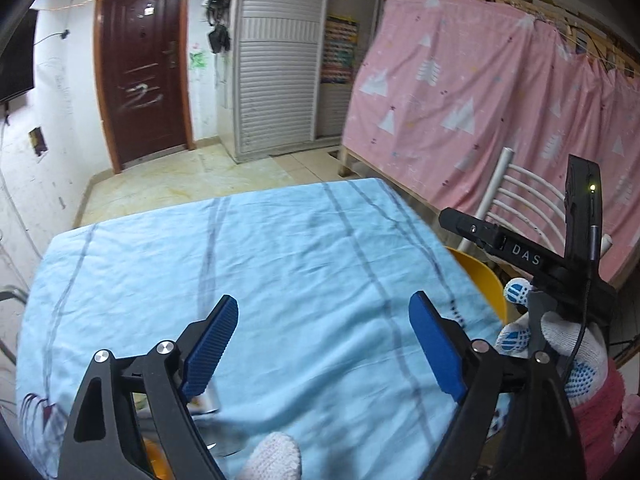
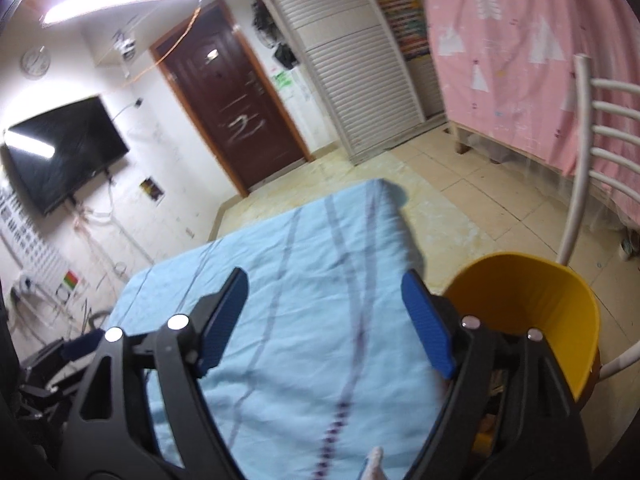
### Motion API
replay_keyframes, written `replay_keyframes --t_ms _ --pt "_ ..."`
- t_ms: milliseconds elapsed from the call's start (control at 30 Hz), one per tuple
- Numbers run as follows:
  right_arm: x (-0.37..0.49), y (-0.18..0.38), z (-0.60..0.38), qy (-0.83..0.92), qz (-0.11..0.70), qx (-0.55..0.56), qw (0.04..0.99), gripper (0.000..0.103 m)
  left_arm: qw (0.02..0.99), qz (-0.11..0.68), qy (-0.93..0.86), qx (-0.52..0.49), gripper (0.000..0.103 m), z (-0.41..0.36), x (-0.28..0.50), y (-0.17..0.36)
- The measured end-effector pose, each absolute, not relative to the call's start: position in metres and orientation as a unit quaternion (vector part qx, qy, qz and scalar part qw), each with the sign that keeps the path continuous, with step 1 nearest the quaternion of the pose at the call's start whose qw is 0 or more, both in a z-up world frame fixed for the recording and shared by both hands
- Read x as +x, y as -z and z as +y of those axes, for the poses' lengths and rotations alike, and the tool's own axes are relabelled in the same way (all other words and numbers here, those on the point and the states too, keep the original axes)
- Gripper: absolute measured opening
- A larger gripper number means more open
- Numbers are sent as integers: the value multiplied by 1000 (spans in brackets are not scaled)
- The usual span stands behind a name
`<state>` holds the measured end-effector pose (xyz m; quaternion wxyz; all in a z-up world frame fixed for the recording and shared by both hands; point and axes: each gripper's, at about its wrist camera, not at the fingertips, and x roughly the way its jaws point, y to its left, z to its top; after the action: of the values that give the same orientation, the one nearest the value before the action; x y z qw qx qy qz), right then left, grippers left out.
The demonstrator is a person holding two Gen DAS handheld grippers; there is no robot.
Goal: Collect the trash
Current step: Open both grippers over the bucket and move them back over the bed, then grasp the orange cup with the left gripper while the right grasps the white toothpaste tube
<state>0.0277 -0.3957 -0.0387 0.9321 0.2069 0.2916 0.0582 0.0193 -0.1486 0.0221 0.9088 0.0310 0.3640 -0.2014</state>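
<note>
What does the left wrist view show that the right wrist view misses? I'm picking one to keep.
Only left wrist: the right tool's black body in a white gloved hand. Only right wrist: the wall-mounted TV and the inside of the yellow bin. Both: the blue striped tablecloth, brown door, pink curtain, white chair.

Two wrist views, angled down, close over shared blue-clothed table (image 1: 280, 248), door (image 2: 236, 120) beyond.

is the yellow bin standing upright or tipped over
Upright. In the right wrist view the yellow bin stands beside the blue-covered table with its open mouth facing up. Its contents are hidden behind the gripper.
</note>
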Motion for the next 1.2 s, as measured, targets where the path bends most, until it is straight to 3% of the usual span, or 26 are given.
replay_keyframes --t_ms 500,1033,1133,1200 --pt "29 35 -290 -141 329 123 926 81 925 350 146 -10 89 -37 -6 -21" --pt "37 31 -207 -207 348 51 913 83 907 396 144 21 89 -10 -27 29" --pt "36 32 -199 -217 354 37 909 84 902 405 151 20 84 -10 -26 37" --pt "37 32 -194 -223 356 29 907 84 896 415 153 16 65 -10 -22 42"
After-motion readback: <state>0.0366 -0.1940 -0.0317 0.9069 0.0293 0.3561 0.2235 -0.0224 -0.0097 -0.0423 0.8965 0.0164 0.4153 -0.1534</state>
